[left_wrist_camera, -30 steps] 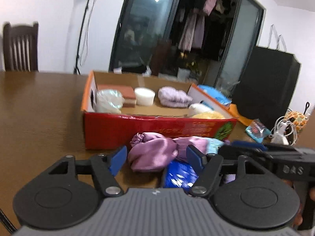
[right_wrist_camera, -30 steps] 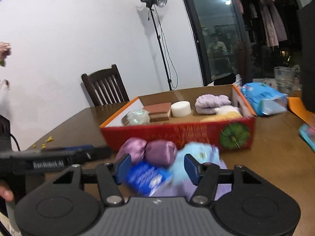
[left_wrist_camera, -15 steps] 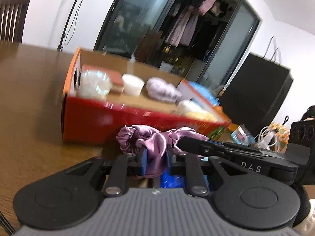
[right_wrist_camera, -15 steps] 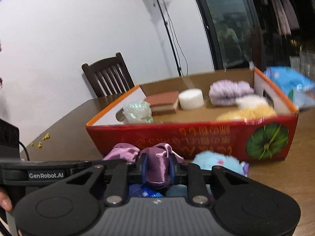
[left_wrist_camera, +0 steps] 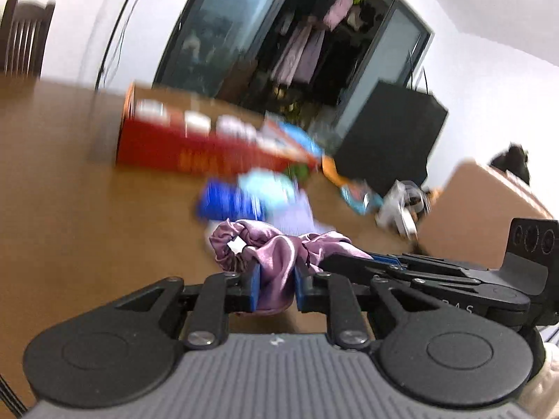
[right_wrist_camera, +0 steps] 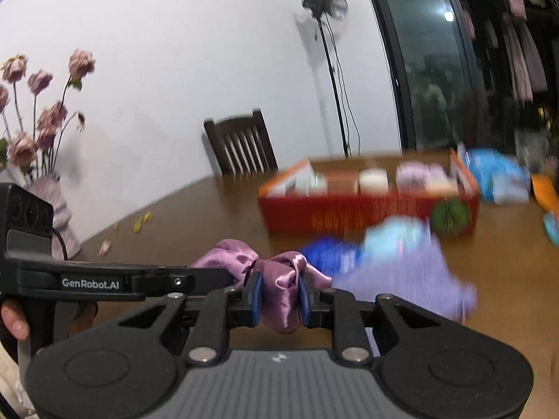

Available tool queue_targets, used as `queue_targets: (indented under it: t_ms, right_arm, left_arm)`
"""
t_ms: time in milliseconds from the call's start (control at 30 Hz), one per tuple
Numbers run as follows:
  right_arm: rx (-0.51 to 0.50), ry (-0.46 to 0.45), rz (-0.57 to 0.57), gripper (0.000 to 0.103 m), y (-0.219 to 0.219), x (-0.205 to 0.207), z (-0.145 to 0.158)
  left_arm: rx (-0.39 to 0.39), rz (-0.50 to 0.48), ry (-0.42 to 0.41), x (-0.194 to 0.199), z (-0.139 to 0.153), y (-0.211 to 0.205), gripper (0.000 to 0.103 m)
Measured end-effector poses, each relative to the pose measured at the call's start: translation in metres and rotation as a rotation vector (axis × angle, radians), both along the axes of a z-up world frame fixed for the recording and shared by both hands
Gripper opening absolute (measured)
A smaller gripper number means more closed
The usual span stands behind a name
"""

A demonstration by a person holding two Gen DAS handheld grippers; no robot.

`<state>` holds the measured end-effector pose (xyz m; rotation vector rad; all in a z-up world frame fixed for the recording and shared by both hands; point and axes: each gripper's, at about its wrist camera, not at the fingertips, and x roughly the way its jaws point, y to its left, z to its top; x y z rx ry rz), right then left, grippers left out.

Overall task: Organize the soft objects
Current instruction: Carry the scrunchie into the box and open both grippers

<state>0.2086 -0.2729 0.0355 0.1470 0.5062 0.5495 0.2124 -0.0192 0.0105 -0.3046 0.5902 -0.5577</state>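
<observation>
The purple satin scrunchie (left_wrist_camera: 276, 255) is hanging pinched between both grippers, lifted clear of the brown table (left_wrist_camera: 70, 192). The left gripper (left_wrist_camera: 274, 288) is clamping one bunched fold of it between its blue pads, jaws nearly closed with only the fabric between them. The right gripper (right_wrist_camera: 277, 296) is squeezing another fold the same way, and in the left wrist view its black body is reaching in from the right, its tip buried in the satin. Part of the scrunchie is hiding behind each gripper's fingers, so its full loop is not showing in either view.

Beyond it, everything is smearing with motion blur. A blue packet (right_wrist_camera: 328, 253), a light blue soft item (right_wrist_camera: 394, 235) and a lilac cloth (right_wrist_camera: 412, 276) are lying together on the table just in front of the red cardboard box (right_wrist_camera: 367, 209); their edges are too blurred to tell exactly where one is touching another. Inside the box, pale and lilac shapes are sitting in a row, hard to identify. A dark wooden chair (right_wrist_camera: 241, 146) is standing at the far edge of the table, and dried pink roses (right_wrist_camera: 38, 104) are cut off at the left of the right wrist view.
</observation>
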Motion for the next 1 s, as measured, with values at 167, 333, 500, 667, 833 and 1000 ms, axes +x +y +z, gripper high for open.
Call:
queue_targets:
  t_ms: [167, 333, 500, 667, 833, 1000]
  right_arm:
    - [-0.034, 0.063, 0.012, 0.021, -0.003, -0.045, -0.026]
    - [-0.077, 0.038, 0.026, 0.024, 0.003, -0.062, -0.031]
    - [-0.018, 0.056, 0.018, 0.034, -0.007, -0.069, -0.019]
    - [0.069, 0.068, -0.018, 0.044, -0.013, -0.061, -0.015]
    - [0.078, 0.146, -0.021, 0.039, -0.004, -0.054, -0.035]
    - [0.091, 0.170, 0.003, 0.026, -0.005, -0.053, -0.037]
  left_arm:
    - [-0.019, 0.020, -0.018, -0.025, 0.000, 0.009, 0.044]
    - [-0.016, 0.045, -0.022, -0.022, 0.001, 0.006, 0.056]
    - [0.038, 0.019, 0.005, -0.032, -0.015, -0.002, 0.037]
    - [0.026, 0.045, 0.023, -0.039, -0.018, 0.005, 0.045]
    - [0.049, 0.035, 0.086, -0.043, -0.020, 0.006, 0.051]
    - [-0.031, -0.017, 0.101, -0.038, -0.023, 0.006, 0.017]
